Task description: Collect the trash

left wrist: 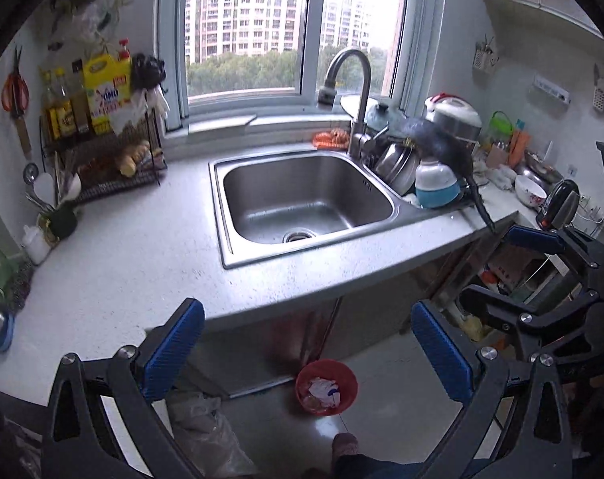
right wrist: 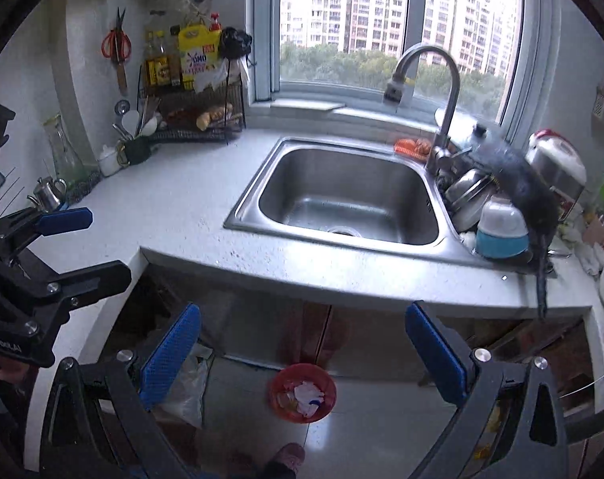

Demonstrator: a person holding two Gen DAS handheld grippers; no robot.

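A small red trash bin (left wrist: 326, 386) stands on the floor in front of the counter, with white crumpled trash inside; it also shows in the right wrist view (right wrist: 302, 392). My left gripper (left wrist: 308, 351) is open and empty, held above the counter's front edge and the bin. My right gripper (right wrist: 302, 353) is open and empty, also above the bin. Each gripper shows at the side of the other's view: the right gripper (left wrist: 537, 267), the left gripper (right wrist: 74, 239). An orange scrap (left wrist: 330, 138) lies behind the sink by the faucet.
A steel sink (left wrist: 306, 199) is set in the grey counter (left wrist: 142, 247). Stacked pots and a blue-white bowl (left wrist: 435, 183) sit at its right. A rack with bottles (left wrist: 98, 131) stands at the back left. A plastic bag (left wrist: 206, 427) lies on the floor.
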